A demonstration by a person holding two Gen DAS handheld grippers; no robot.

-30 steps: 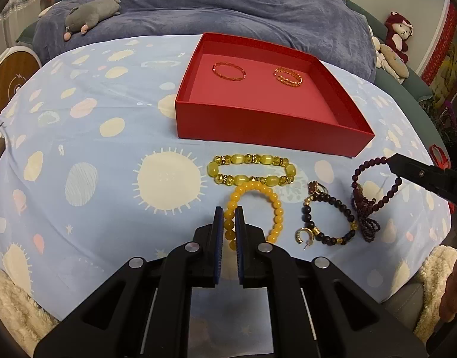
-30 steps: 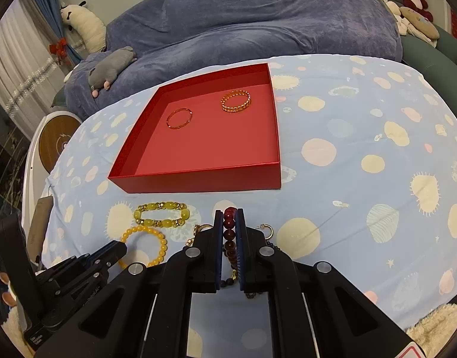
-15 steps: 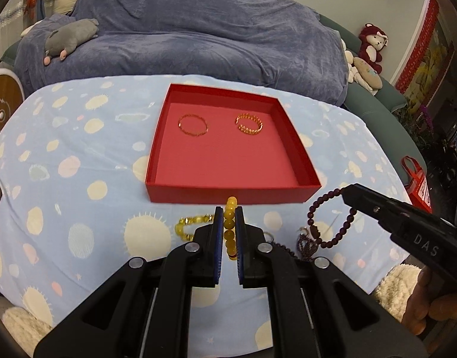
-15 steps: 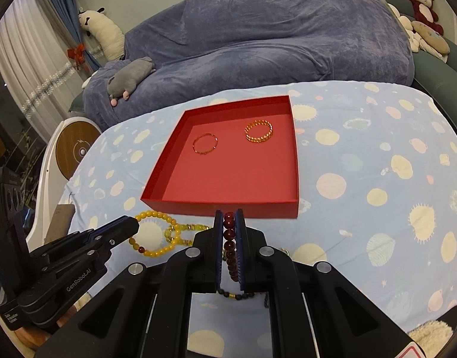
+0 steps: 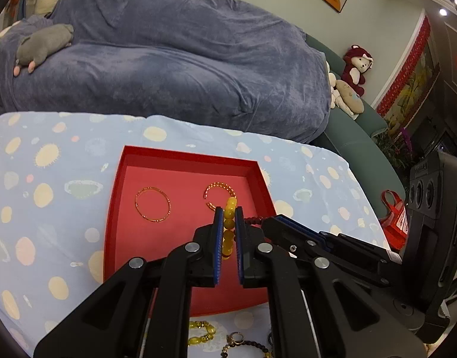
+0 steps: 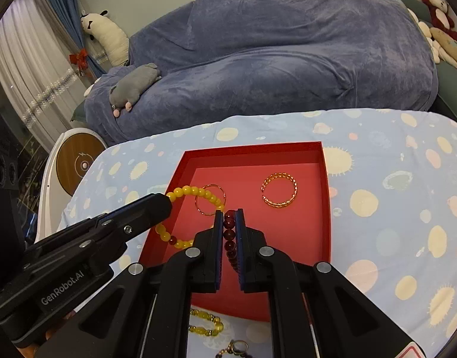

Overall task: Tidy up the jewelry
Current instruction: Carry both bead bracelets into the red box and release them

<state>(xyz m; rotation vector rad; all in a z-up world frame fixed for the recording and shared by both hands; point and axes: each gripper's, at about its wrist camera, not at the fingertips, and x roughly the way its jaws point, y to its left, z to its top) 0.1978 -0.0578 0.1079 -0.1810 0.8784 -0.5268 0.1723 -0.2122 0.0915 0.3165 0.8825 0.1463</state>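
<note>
Jewelry is split between a red box [image 5: 185, 161] and the spotted blue cloth [image 5: 49, 185] around it. Two gold bangles lie on the box floor: a thin plain one [image 5: 153, 205] toward nine o'clock and a chain-patterned open one [image 6: 279, 189] toward one o'clock. The left gripper [image 5: 227, 213] is clenched on a yellow bead bracelet [image 6: 195, 194], which hangs above the box's left half in the right wrist view. The right gripper [image 6: 229, 215] is clenched on a dark red bead bracelet [image 6: 229, 235], its strand running between the blue pads [image 6: 218, 238] over the box's middle. At six o'clock, just outside the box's near wall on the cloth, rest a yellow-green bead bracelet [image 6: 206, 323] and a dark beaded piece with a metal ring [image 5: 243, 344]. A blue-covered sofa [image 5: 168, 68] with a grey plush toy [image 5: 43, 44] fills the background at twelve o'clock.
</note>
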